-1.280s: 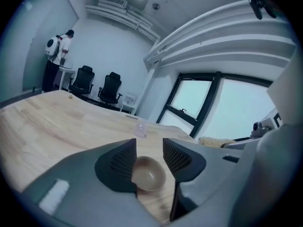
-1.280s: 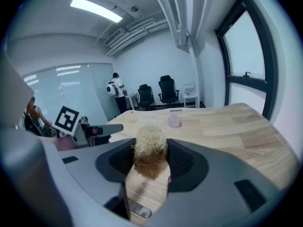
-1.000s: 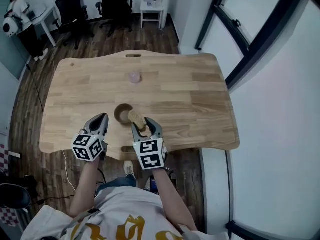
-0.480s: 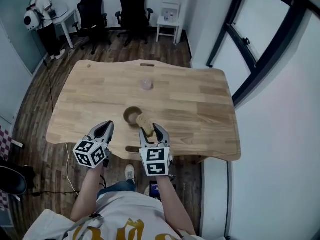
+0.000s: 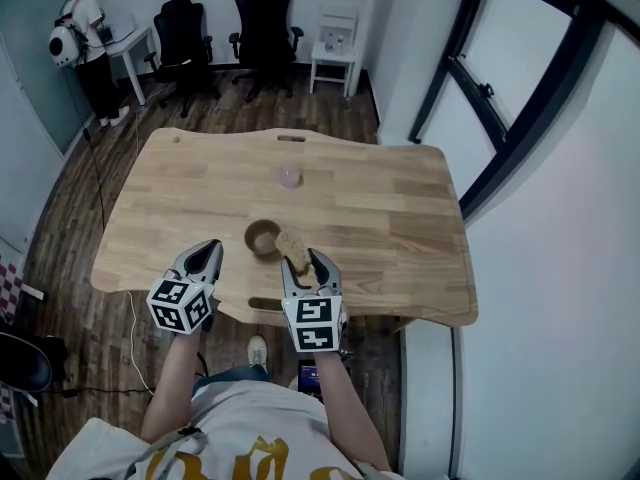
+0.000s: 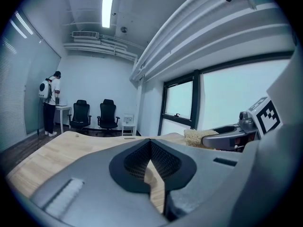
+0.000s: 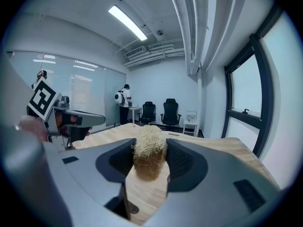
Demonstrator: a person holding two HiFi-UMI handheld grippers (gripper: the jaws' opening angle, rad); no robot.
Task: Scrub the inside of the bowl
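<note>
Wooden table [image 5: 400, 228] fills mid frame in the head view, its near edge partly covered by both grippers. The floor around it is dark wood. Office chairs [image 5: 265, 18] stand at 12 o'clock beyond the far edge, and a standing person [image 5: 85, 38] is at 10 o'clock, small and hard to read. The wearer's forearms run out of the bottom of the frame. Left gripper [image 5: 210, 248] is over the near edge with its jaws pressed together and nothing between them; its own view shows the pads meeting [image 6: 150, 144]. Right gripper [image 5: 304, 260] sits at its 3 o'clock, with its jaws pinching a tan fibrous scrubber [image 7: 149, 155] that sticks out past the tips. Brown bowl [image 5: 263, 238] stands on the table at 11 o'clock of the right gripper and 1 o'clock of the left. Its inside is shadowed, so contents cannot be told. The scrubber [image 5: 294, 248] reads at the bowl's 4 o'clock rim, and whether it touches the rim is unclear from above. Neither gripper view shows the bowl, since the jaw bodies block the table close in. A small pale pink object [image 5: 289, 177] lies at 12 o'clock of the bowl, well apart, too small to identify.
</note>
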